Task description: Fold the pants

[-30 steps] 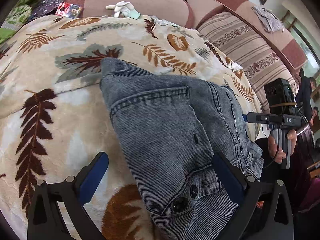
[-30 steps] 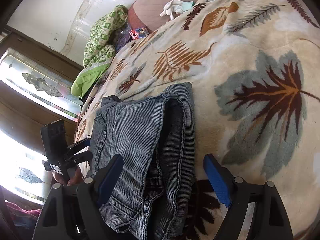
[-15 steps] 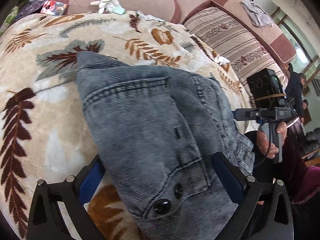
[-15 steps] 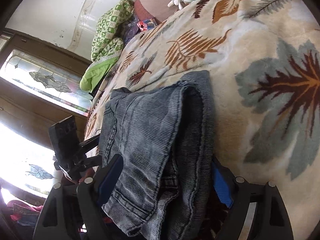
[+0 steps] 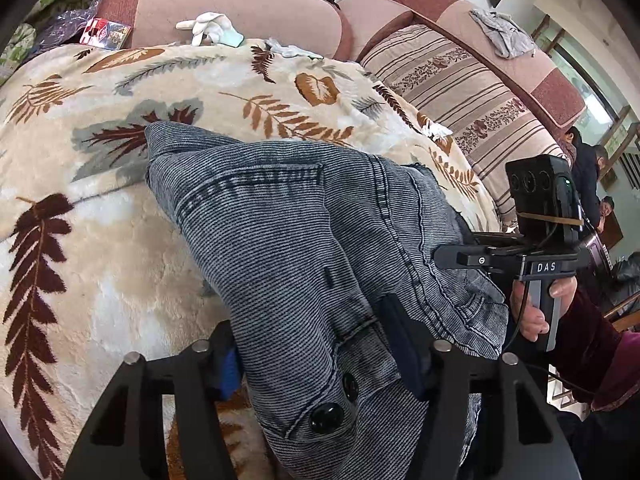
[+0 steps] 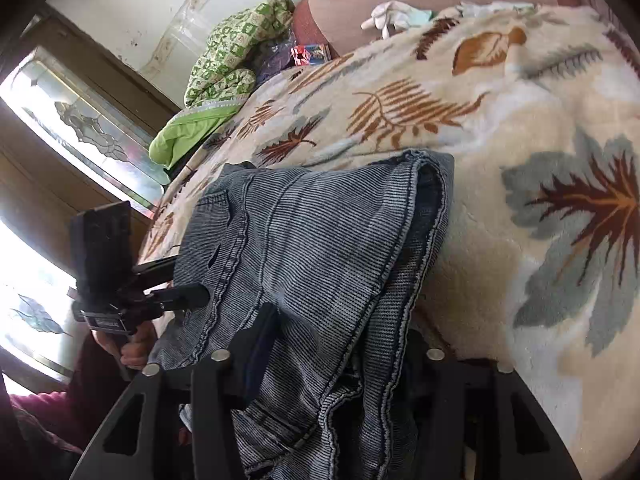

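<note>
Both my grippers have just been closing: left gripper (image 5: 316, 344) and right gripper (image 6: 340, 344) each clamp the folded pants' (image 5: 304, 240) near edge on the blanket (image 5: 100, 264).

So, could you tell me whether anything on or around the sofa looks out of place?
A grey cloth lies crumpled on the sofa's backrest, and white gloves sit loose at the edge of the leaf-print blanket. The pants themselves look undamaged.
</note>
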`<action>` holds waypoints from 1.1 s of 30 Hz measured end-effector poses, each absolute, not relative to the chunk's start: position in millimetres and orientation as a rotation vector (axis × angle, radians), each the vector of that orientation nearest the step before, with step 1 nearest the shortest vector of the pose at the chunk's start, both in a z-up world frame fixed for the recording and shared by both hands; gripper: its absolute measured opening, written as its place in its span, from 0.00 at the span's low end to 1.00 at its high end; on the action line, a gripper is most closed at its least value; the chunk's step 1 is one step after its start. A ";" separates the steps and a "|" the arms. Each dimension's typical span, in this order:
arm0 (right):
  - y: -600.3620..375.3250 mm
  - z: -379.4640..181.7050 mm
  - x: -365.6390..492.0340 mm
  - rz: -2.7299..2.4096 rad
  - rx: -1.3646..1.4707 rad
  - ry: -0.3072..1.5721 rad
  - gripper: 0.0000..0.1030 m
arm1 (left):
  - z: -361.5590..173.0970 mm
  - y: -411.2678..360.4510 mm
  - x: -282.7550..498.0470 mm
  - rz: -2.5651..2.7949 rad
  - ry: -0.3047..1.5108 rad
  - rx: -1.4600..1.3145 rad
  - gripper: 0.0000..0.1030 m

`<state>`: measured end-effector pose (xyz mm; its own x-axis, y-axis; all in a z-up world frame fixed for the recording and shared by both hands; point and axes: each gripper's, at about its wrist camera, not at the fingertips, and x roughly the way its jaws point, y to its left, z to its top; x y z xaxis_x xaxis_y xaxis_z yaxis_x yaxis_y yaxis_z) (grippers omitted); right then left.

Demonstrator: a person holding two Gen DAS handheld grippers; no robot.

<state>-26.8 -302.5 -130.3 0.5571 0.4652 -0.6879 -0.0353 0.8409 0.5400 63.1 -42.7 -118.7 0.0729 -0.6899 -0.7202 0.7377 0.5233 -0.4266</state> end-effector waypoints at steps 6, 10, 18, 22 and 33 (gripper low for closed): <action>-290.5 -112.7 -30.3 0.289 0.466 0.879 0.37 | -110.3 -36.9 65.9 -1.053 1.055 0.025 0.49; -288.6 -102.7 -25.4 0.288 0.480 0.887 0.37 | -99.6 -38.9 64.0 -1.027 1.059 0.045 0.47; -280.5 -66.4 0.5 0.304 0.427 0.875 0.37 | -58.8 -42.3 86.7 -0.930 1.034 0.043 0.46; -278.3 -47.7 22.9 0.309 0.423 0.851 0.37 | -34.3 -43.5 117.1 -0.872 1.002 0.033 0.46; -284.6 -2.9 91.9 0.316 0.470 0.708 0.37 | 1.9 -41.4 178.0 -0.733 0.927 -0.045 0.46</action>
<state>91.9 -284.6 -2.9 0.7194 0.4302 -0.5454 -0.1195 0.8501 0.5129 178.0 -41.4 1.9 0.3794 -0.5924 -0.7107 0.5553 0.7602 -0.3372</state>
